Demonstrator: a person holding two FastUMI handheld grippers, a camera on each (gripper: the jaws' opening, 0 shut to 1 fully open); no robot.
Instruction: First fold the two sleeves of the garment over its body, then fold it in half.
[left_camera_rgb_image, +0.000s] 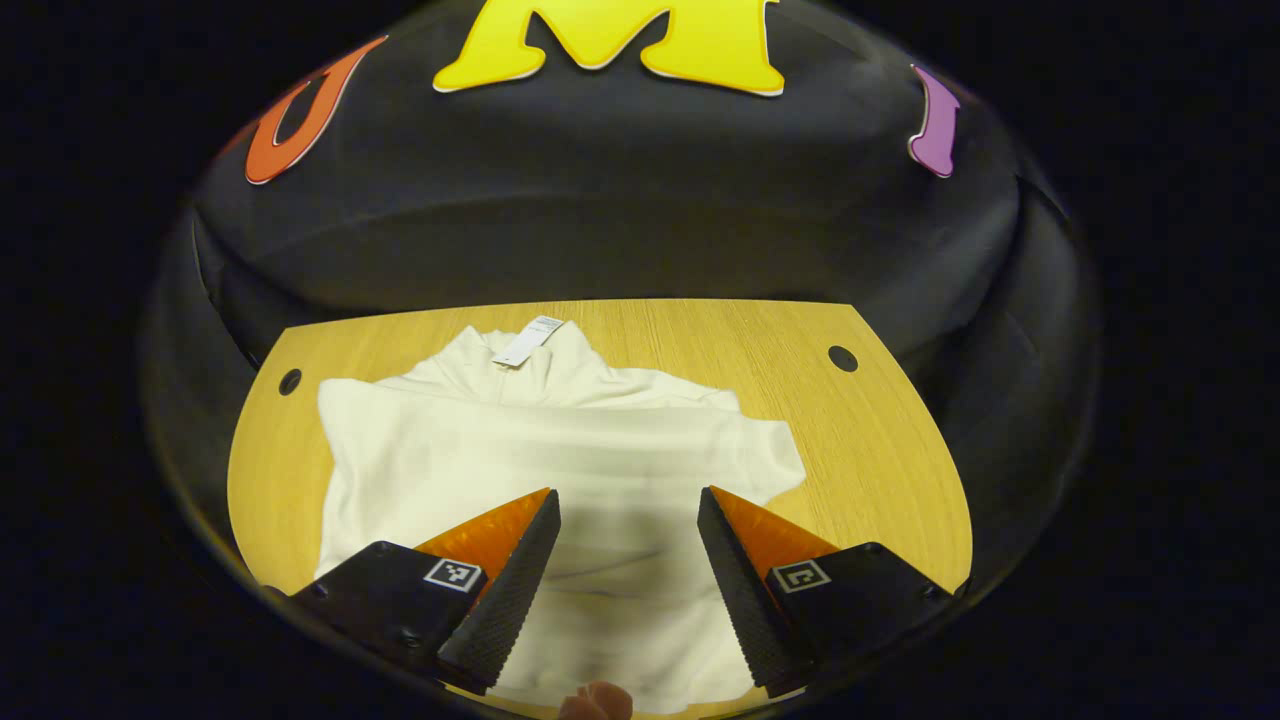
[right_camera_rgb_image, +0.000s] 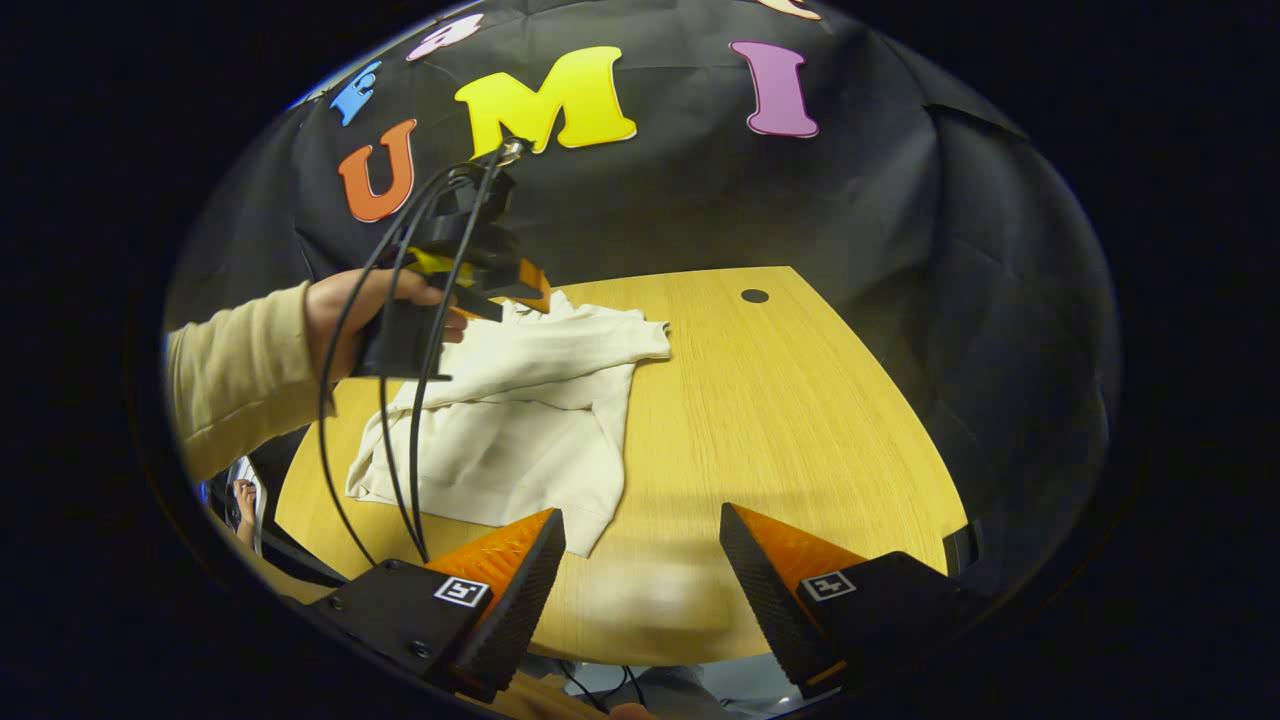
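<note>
A white garment (left_camera_rgb_image: 560, 450) lies flat on the wooden table (left_camera_rgb_image: 880, 440), its collar and tag (left_camera_rgb_image: 530, 341) at the far side. A sleeve lies folded across its body, the cuff end toward the right (left_camera_rgb_image: 775, 460). My left gripper (left_camera_rgb_image: 628, 495) hovers open above the garment's near half, nothing between its fingers. In the right gripper view the garment (right_camera_rgb_image: 530, 430) sits at the left, and a hand in a beige sleeve (right_camera_rgb_image: 240, 370) holds the left gripper (right_camera_rgb_image: 525, 290) over its collar end. My right gripper (right_camera_rgb_image: 640, 512) is open over bare table, just right of the garment's near corner.
Round holes mark the table's far corners (left_camera_rgb_image: 843, 358) (left_camera_rgb_image: 290, 381) (right_camera_rgb_image: 755, 296). Black cables (right_camera_rgb_image: 400, 430) hang from the left gripper across the garment's left side. Bare wood (right_camera_rgb_image: 800, 420) stretches to the right of the garment. The black cloth wall stands behind the table.
</note>
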